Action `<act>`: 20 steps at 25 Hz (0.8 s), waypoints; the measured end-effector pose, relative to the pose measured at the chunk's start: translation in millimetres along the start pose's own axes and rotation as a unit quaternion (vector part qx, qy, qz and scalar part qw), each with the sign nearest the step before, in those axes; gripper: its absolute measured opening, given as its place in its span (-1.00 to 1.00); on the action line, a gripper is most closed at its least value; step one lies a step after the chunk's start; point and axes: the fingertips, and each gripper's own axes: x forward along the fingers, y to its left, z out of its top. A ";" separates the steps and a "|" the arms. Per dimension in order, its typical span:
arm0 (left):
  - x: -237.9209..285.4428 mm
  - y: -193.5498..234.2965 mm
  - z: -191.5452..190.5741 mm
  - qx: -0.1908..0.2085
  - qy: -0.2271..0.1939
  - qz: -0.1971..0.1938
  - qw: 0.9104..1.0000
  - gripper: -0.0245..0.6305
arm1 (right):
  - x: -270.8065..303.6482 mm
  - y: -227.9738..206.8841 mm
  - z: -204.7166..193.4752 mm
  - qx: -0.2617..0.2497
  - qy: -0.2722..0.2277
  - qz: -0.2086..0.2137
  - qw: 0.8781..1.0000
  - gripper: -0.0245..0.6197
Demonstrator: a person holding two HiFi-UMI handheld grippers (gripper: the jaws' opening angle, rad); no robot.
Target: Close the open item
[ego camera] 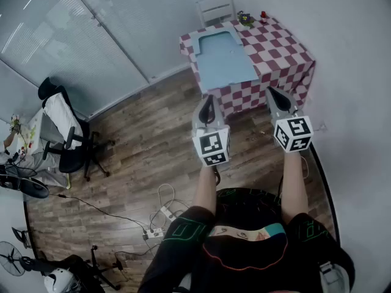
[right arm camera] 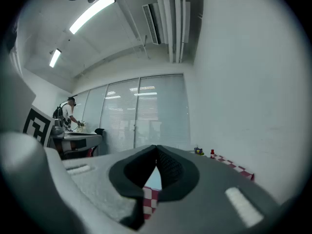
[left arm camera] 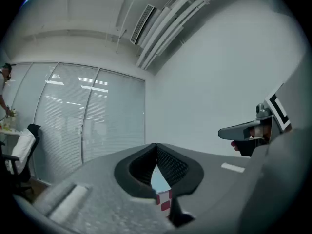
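A light-blue flat item (ego camera: 225, 57) lies open on a table with a red-and-white checked cloth (ego camera: 287, 54); its far half has a pale rim. My left gripper (ego camera: 209, 100) hovers above the floor just short of the table's near edge, jaws shut and empty. To its right, my right gripper (ego camera: 273, 91) is at the same height, also shut with nothing in it. In the left gripper view the closed jaws (left arm camera: 156, 148) let a sliver of blue item and checked cloth (left arm camera: 165, 201) show through, and the right gripper (left arm camera: 243, 130) appears at the right. The right gripper view shows its shut jaws (right arm camera: 156, 149).
A white chair (ego camera: 215, 8) stands behind the table. Small flowers (ego camera: 246, 19) and a red object (ego camera: 263, 14) sit at the table's far edge. An office chair (ego camera: 64, 133) stands at the left; cables and a power strip (ego camera: 156, 224) lie on the wood floor.
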 end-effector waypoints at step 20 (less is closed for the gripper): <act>11.5 48.5 -28.6 -0.002 0.022 -0.011 1.000 -0.90 | 39.6 32.1 -12.3 0.012 0.001 0.000 1.000 -0.91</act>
